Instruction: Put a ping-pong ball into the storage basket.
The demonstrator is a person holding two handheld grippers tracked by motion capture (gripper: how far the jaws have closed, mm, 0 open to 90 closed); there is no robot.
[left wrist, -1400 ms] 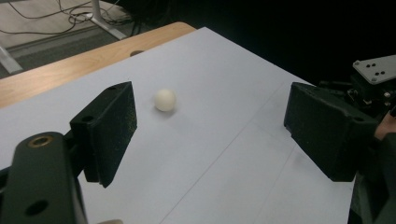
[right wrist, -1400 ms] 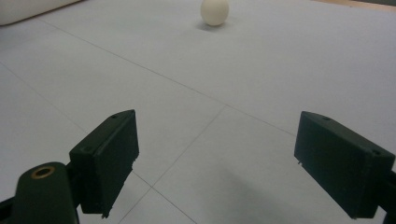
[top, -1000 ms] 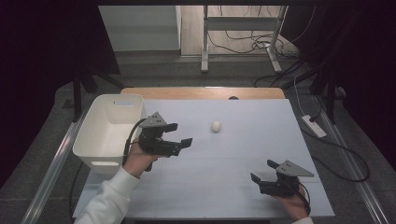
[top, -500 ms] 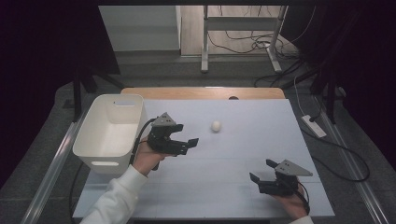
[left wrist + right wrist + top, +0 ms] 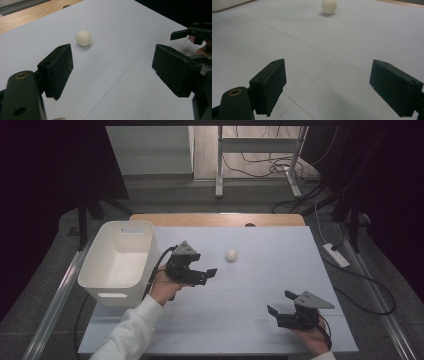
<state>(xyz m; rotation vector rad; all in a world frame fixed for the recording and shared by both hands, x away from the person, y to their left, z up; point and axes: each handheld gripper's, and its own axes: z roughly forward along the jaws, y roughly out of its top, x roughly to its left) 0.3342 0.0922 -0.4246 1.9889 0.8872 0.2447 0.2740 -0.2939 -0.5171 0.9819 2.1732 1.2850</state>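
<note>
A small white ball [image 5: 230,254] rests on the pale table top, a little beyond the middle. My left gripper [image 5: 207,275] hovers to the ball's near left, open, jaws pointing toward it with nothing between them. In the left gripper view the ball [image 5: 83,38] lies ahead of the left pad [image 5: 60,68], outside the gap of the left gripper [image 5: 113,68]. My right gripper [image 5: 281,304] sits low at the near right of the table, open and holding nothing. In the right gripper view the right gripper [image 5: 334,85] faces the ball [image 5: 329,6] far ahead.
A white plastic bin [image 5: 117,261] stands at the table's left edge, beside my left hand. A wooden strip [image 5: 215,219] runs along the far edge. A power strip [image 5: 336,255] and cables lie on the floor to the right. The right gripper [image 5: 193,33] appears far off in the left gripper view.
My left gripper has moved rightward and slightly down, away from the bin and closer to the ball. The right gripper and the ball have stayed where they were.
</note>
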